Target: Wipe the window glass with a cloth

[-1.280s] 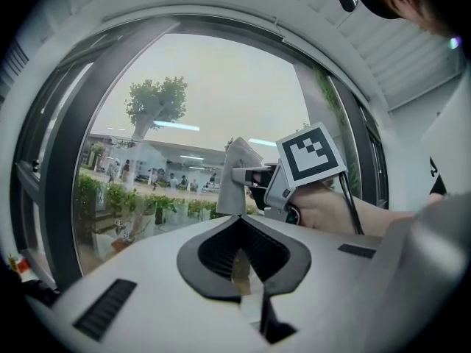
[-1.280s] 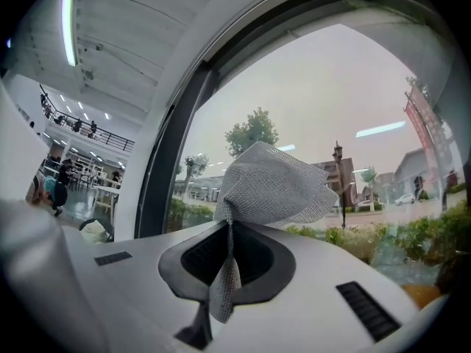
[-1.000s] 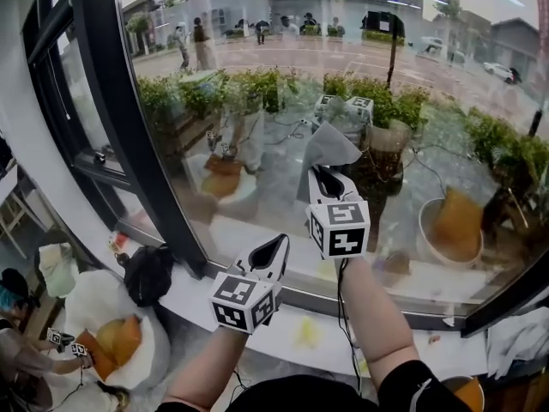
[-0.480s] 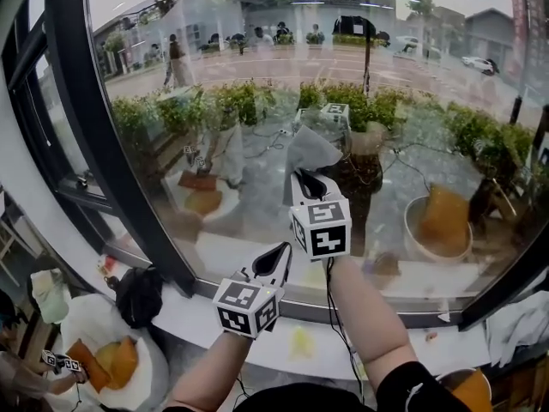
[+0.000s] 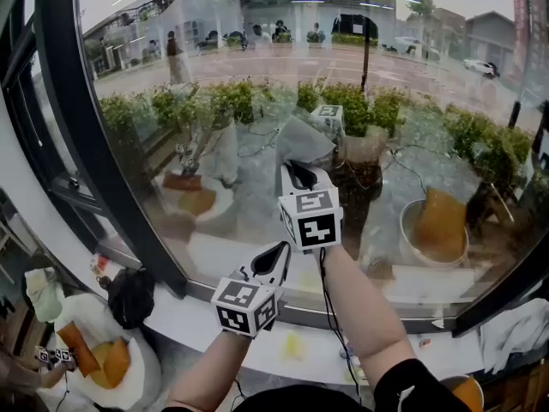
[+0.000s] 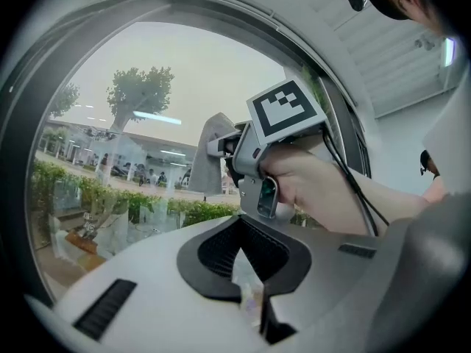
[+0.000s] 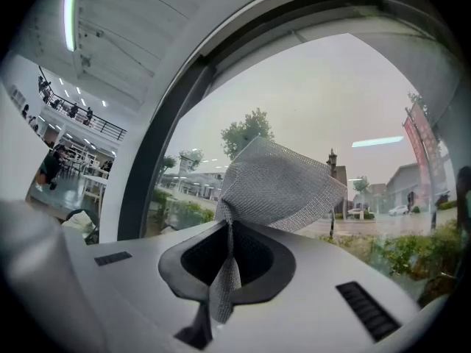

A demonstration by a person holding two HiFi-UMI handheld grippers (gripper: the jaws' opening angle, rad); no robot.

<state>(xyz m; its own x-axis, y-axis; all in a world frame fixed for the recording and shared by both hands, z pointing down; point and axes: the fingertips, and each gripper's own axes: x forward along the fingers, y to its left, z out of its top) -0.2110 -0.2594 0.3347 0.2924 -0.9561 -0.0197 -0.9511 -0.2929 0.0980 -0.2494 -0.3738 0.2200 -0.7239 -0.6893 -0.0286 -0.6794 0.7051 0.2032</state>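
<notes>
My right gripper [image 5: 299, 177] is raised to the window glass [image 5: 412, 127] and is shut on a grey mesh cloth [image 5: 302, 142]. The cloth fans out above the jaws and lies against the pane. In the right gripper view the cloth [image 7: 276, 186] is pinched in the right gripper [image 7: 224, 271] and spreads up over the glass. My left gripper [image 5: 273, 256] is lower, just above the white sill [image 5: 197, 312], shut with nothing held. From the left gripper [image 6: 246, 285] I see the right gripper [image 6: 229, 147] and the cloth [image 6: 210, 157] up ahead.
A thick black window frame [image 5: 103, 144] runs down the left of the pane. Below the sill at the left lie a black bag [image 5: 130, 294] and a white bowl [image 5: 129, 376] with orange things in it. A white cloth [image 5: 515, 333] lies at the right. The glass shows reflections.
The right gripper with the cloth has shifted a little to the left along the glass, and my view has turned with it. The left gripper has barely moved.
</notes>
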